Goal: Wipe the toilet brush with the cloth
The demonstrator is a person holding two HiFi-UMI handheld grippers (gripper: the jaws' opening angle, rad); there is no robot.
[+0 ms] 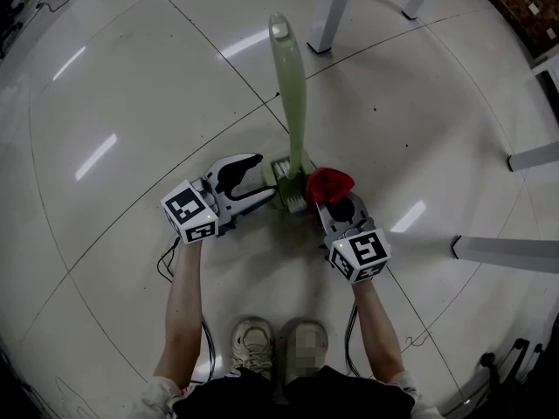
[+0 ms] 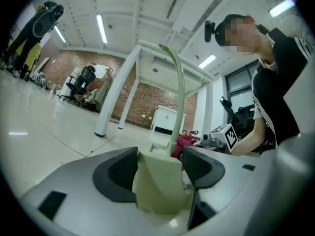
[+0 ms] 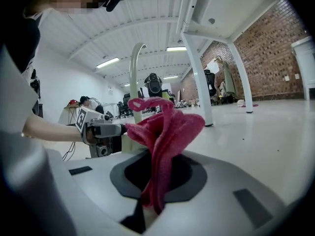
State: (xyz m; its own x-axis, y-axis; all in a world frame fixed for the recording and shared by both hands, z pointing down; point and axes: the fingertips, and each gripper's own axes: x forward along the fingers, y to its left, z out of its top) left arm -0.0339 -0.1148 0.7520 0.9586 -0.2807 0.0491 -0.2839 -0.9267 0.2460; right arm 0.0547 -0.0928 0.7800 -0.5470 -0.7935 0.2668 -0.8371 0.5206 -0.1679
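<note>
A pale green toilet brush [image 1: 288, 77] stands upright on the floor in its green base [image 1: 293, 190]. My left gripper [image 1: 262, 182] lies level at the base's left side. In the left gripper view the base [image 2: 157, 181] sits between the dark pads [image 2: 118, 173], and the jaws stand wide with a slim gap at the right pad. My right gripper [image 1: 336, 201] is shut on a bunched red cloth [image 1: 329, 183], which it holds just right of the base. In the right gripper view the cloth [image 3: 165, 132] rises out of the jaws, with the brush handle [image 3: 133, 82] behind it.
White table legs stand at the back [image 1: 330, 11] and along the right [image 1: 507, 251]. The person's shoes [image 1: 279, 343] are just behind both grippers. Cables [image 1: 166, 264] trail on the tiled floor by the left arm.
</note>
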